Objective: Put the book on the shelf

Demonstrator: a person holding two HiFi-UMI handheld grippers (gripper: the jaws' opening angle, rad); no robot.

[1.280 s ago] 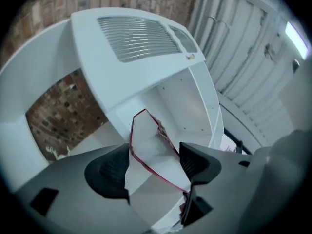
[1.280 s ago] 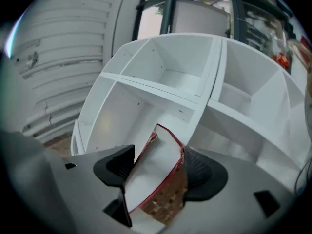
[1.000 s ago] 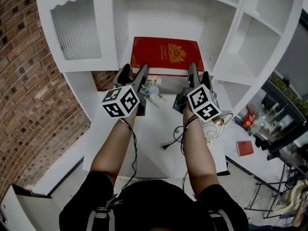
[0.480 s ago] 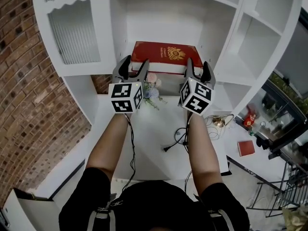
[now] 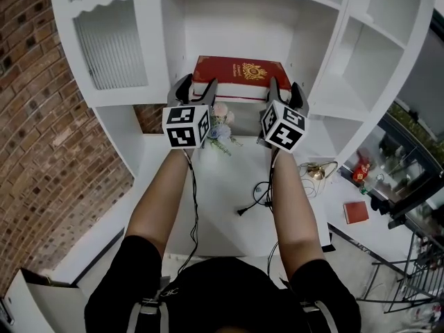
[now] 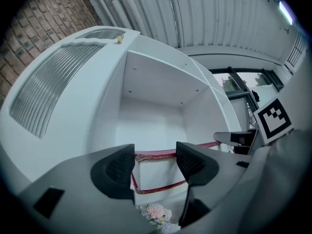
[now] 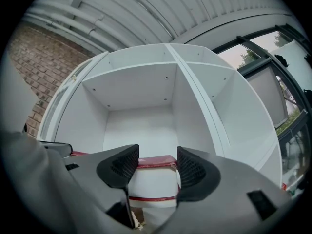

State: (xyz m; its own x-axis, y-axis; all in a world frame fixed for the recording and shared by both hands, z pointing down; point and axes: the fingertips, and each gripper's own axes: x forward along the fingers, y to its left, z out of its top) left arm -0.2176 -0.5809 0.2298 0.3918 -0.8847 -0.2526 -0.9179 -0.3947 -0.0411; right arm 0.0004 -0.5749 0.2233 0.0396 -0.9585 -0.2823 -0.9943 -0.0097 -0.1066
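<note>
- Nearest to us, our two bare forearms (image 5: pixel 166 193) reach forward over the white tabletop (image 5: pixel 222 179), where a black cable (image 5: pixel 251 203) lies between them.
- The left gripper (image 5: pixel 196 89) carries its marker cube (image 5: pixel 187 125) and points at the book's near left corner. Its jaws stand apart and have just been closing a little. That corner shows in the gap between them, and we cannot tell whether the pads touch it.
- The right gripper (image 5: pixel 285 89) mirrors it at the book's near right corner. Its jaws are likewise apart after closing a little, with the corner between them; contact is unclear here too.
- A small bunch of pale flowers (image 5: pixel 220 127) lies on the tabletop between the two grippers, just below the book.
- The red book (image 5: pixel 239 71) is in the middle compartment of the white shelf (image 5: pixel 229 19). Its cover with a gold emblem faces up, its white page block faces us, and its near edge is at the compartment's front.
- A ribbed door (image 5: pixel 111 44) closes the compartment to the left, open compartments (image 5: pixel 361 54) stand to the right, and a brick wall (image 5: pixel 35 116) runs along the far left.
</note>
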